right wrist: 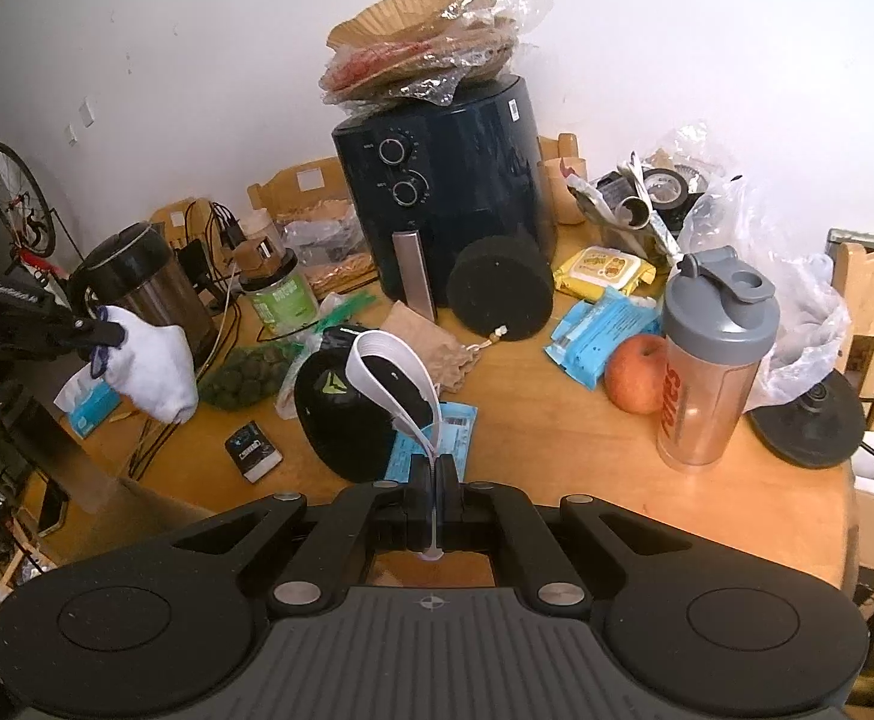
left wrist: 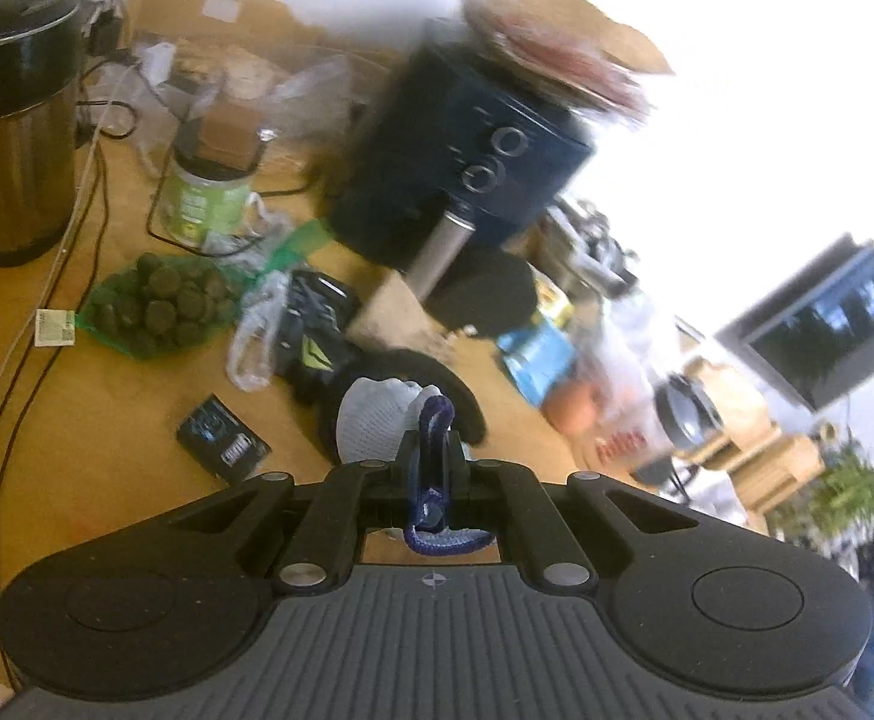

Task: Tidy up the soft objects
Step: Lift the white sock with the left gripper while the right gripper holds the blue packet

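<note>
At far left, the left gripper is clamped on the blue cuff of a white sock, hanging clear of the wooden table. Near centre, the right gripper pinches a white band over a black cap. Both pinches look thin, so lifting slowly should help.

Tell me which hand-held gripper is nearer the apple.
Right. The right hand-held gripper, shut on a white strap, hangs just left of the apple; the left hand-held gripper, holding a white sock, is off the table's far-left edge.
</note>
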{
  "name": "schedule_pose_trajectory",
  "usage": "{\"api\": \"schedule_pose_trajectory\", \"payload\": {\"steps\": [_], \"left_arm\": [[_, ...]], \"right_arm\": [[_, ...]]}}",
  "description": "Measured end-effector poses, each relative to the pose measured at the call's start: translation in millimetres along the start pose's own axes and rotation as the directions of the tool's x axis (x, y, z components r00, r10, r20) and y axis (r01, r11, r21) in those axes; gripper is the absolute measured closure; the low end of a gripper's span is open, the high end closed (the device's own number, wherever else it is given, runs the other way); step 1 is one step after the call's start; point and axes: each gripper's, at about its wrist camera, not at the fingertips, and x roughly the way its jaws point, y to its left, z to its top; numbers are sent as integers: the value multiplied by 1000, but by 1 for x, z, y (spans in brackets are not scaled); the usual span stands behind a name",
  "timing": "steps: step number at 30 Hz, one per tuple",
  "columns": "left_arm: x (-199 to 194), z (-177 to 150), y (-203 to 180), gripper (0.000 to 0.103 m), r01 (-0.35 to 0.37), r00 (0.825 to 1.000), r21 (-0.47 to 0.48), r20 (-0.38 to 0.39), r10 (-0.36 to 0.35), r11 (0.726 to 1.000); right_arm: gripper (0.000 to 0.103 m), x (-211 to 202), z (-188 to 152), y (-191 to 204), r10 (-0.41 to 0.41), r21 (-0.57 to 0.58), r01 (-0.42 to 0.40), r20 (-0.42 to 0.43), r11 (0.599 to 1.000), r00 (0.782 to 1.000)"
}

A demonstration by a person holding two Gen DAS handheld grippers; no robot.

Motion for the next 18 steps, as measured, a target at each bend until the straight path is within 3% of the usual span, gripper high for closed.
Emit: {"api": "schedule_pose_trajectory", "payload": {"steps": [9,18], "left_arm": [[-28,-33,-20,97,39,998,111,-45,-35,993],[-38,-61,-18,102,65,994,119,-92,-54,991]], "right_arm": [[99,-20,-16,17,-7,33,7,7,999,1000],[99,-27,-33,32,2,51,-2,-11,999,1000]]}}
